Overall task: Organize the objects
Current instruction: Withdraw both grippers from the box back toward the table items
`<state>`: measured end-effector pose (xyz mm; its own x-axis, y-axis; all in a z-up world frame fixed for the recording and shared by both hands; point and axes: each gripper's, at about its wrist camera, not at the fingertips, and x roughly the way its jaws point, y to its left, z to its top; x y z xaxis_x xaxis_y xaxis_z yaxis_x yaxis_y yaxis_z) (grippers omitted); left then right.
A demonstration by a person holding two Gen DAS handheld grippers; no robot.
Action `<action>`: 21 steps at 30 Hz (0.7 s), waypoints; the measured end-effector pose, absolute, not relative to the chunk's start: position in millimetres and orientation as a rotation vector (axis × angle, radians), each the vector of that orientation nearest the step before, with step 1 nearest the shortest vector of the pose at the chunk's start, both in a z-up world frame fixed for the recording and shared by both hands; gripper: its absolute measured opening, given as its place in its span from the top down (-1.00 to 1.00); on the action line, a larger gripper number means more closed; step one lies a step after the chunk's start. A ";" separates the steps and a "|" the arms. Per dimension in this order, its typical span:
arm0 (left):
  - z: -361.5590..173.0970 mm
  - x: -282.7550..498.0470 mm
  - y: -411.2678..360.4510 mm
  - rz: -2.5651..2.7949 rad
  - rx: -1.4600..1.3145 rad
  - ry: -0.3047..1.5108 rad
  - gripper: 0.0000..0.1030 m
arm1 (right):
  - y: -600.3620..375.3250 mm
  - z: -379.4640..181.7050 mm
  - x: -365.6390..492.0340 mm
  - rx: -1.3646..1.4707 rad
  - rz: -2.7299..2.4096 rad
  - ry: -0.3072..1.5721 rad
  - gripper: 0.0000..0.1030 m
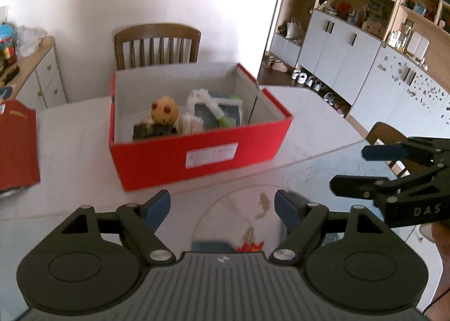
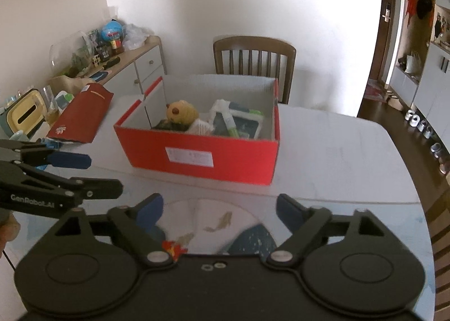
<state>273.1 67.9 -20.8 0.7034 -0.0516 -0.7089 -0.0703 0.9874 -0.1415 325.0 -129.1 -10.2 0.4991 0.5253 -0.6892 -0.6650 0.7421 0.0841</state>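
On the white desk, as the left wrist view shows it, a red cardboard box stands open a little beyond the left tongs. Its near wall carries a white label, the print too blurred to read. Inside lie a yellow plush toy toward the left, a white fluffy-edged item with a dark panel to its right, and a green and white tube across that item. The left tongs stand wide with nothing between the blue pads; below them lies a round placemat printed with fish. At the right edge the right tongs reach in, marked "DAS" in pale letters, also spread and empty. A red paper bag lies at the far left, and a wooden chair stands behind the box.

From the right wrist view, the same box sits ahead on the desk, its white label again unreadable, the plush toy and tube inside. The right tongs gape wide over the placemat, holding nothing. The left tongs enter from the left, printed "GenRobot.AI", parted and empty. The red bag leans at the far left, with gold writing too small to read. A sideboard beyond holds a small globe and jars.
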 end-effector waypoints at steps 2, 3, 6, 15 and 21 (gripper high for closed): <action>-29.1 266.4 68.3 0.018 -0.174 0.805 -0.57 | -133.4 -16.9 322.0 -0.194 0.729 0.762 -0.94; -33.1 263.2 68.7 0.021 -0.181 0.810 -0.57 | -135.2 -20.7 320.3 -0.196 0.726 0.763 -0.95; -47.4 255.2 68.3 0.025 -0.197 0.834 -0.57 | -140.1 -34.0 317.3 -0.201 0.702 0.779 -0.95; -91.1 239.9 61.2 0.057 -0.220 0.893 -0.83 | -150.3 -74.4 316.2 -0.206 0.631 0.844 -0.94; -114.4 235.7 60.2 0.089 -0.217 0.914 -0.99 | -151.8 -92.4 315.1 -0.233 0.614 0.867 -0.89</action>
<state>235.7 60.2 -114.4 0.6084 -0.0159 -0.7935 -0.1681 0.9745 -0.1484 315.1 -151.8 -92.4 0.4895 0.4084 -0.7704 -0.5911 0.8050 0.0511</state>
